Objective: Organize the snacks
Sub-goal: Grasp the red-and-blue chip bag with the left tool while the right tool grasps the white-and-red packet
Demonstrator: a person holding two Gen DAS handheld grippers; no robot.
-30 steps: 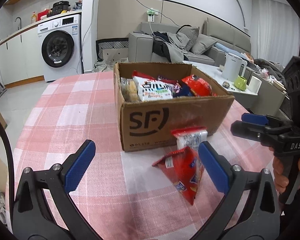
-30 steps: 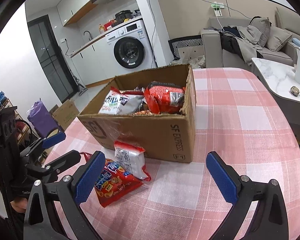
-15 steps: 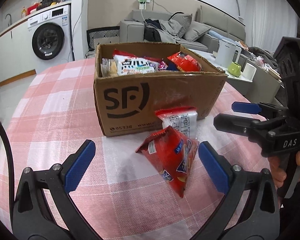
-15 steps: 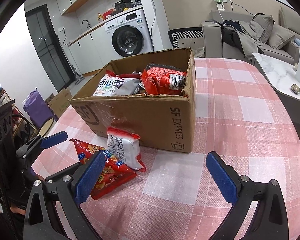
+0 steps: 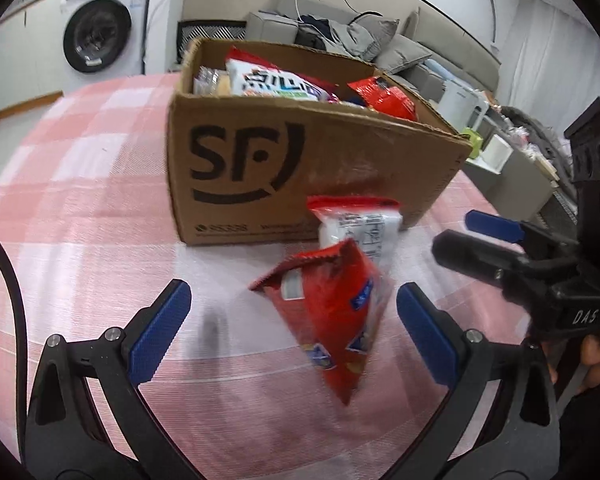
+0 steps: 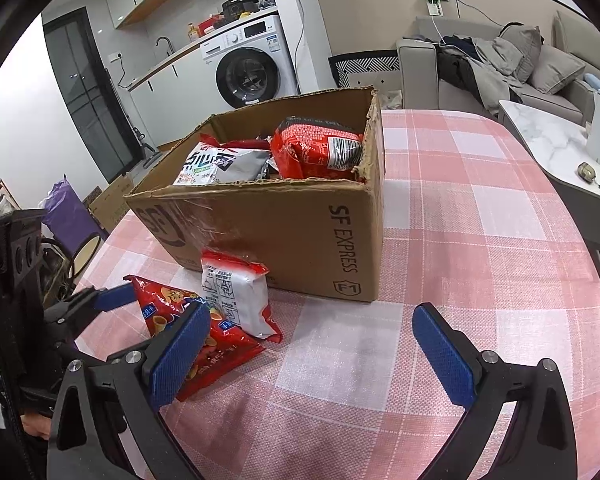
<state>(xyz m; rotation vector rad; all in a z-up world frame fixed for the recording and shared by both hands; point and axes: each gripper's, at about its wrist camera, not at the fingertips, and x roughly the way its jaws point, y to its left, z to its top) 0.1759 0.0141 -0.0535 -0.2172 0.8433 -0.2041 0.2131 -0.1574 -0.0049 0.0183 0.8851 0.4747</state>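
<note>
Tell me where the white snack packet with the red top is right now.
The white snack packet stands on the checked tablecloth against the cardboard box front, its lower end overlapping the red chip bag, low left in the right wrist view.

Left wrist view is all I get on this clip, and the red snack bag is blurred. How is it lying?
Observer: In the right wrist view the red snack bag is sharp. It lies flat on the tablecloth, cartoon print up.
Operator: Does the white packet touch it?
Observer: Yes. The white packet overlaps the bag's far edge, its top against the cardboard box.
Operator: And the right tongs?
Observer: The right tongs are open, with only tablecloth between them.
</note>
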